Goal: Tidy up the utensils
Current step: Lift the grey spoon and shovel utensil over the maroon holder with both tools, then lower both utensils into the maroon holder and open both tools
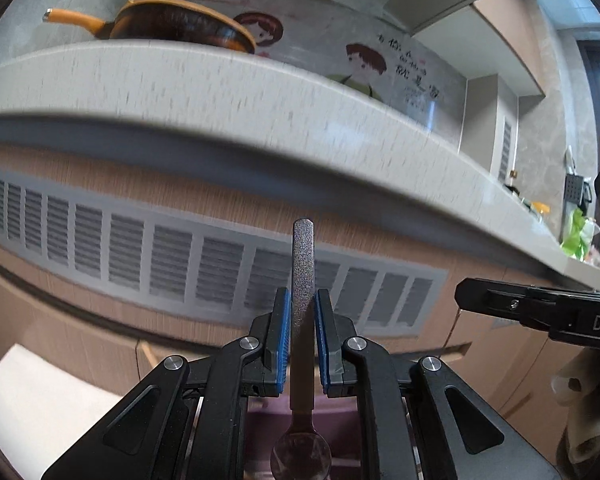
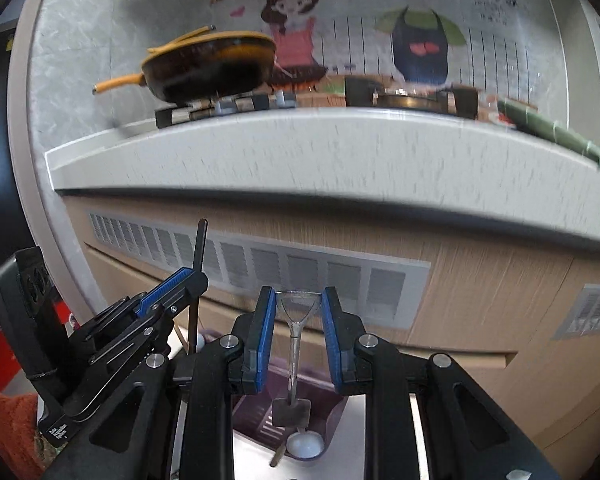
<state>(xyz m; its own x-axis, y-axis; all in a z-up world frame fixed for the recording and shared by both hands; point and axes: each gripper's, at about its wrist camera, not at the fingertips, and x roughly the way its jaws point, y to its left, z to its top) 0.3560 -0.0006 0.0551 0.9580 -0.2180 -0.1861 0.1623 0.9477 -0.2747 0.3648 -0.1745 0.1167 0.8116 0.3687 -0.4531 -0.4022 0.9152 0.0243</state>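
While the left gripper (image 1: 302,320) fingers pinch a spoon (image 1: 301,360) and the right gripper (image 2: 299,322) fingers pinch a spatula (image 2: 294,344), both should be lowered steadily into the purple holder (image 2: 268,412).

Bright daylight, motion-blurred background, strong fisheye edge distortion.
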